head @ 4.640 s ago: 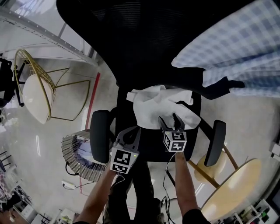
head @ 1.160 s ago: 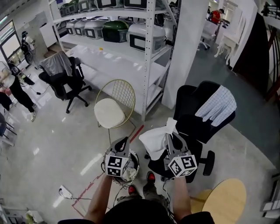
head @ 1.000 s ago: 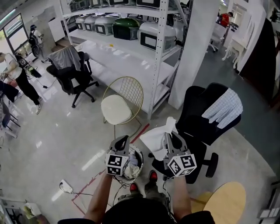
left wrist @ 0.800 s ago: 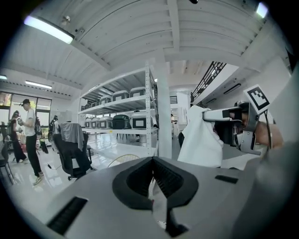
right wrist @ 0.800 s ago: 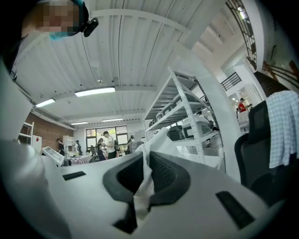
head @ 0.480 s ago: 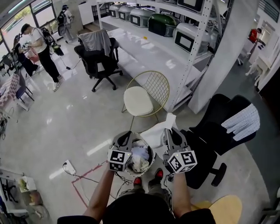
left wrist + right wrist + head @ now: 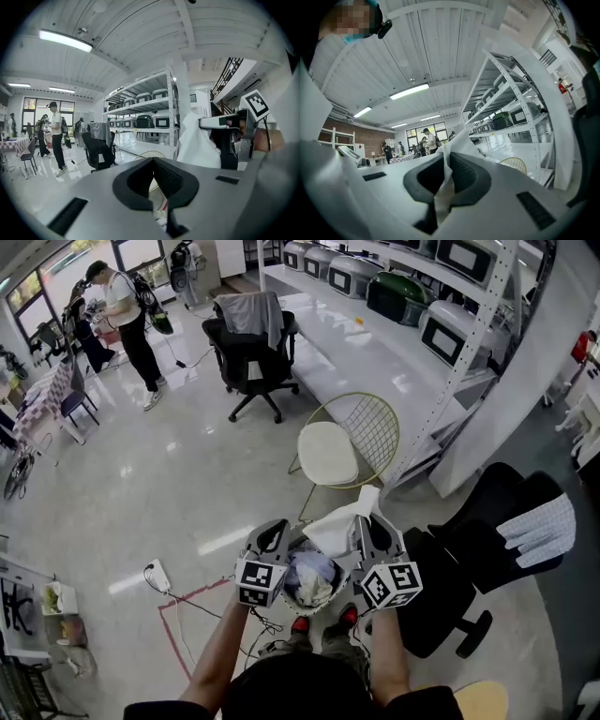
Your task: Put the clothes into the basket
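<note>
In the head view my right gripper point(image 7: 367, 523) is shut on a white cloth point(image 7: 339, 524), which hangs from its jaws over the round basket point(image 7: 292, 601) at my feet. Several clothes lie in the basket. My left gripper point(image 7: 273, 538) hovers by the basket's left side, shut with nothing in it. The right gripper view shows the white cloth point(image 7: 442, 190) pinched between the ribbed pads of that gripper point(image 7: 446, 158). From the left gripper view the left gripper point(image 7: 152, 161) has empty jaws, and the white cloth point(image 7: 197, 146) hangs from the right gripper point(image 7: 220, 123) beside it.
A gold wire chair point(image 7: 330, 448) with a white seat stands just beyond the basket. A black office chair point(image 7: 461, 563) carrying a checked cloth point(image 7: 539, 529) is at the right. Metal shelving point(image 7: 441, 306), another office chair point(image 7: 251, 348), a person point(image 7: 127, 315) and a power strip point(image 7: 157, 576) lie farther off.
The white cloth left the black chair's seat in my right gripper. Both grippers have swung left from the chair to above the basket, which now sits between them.
</note>
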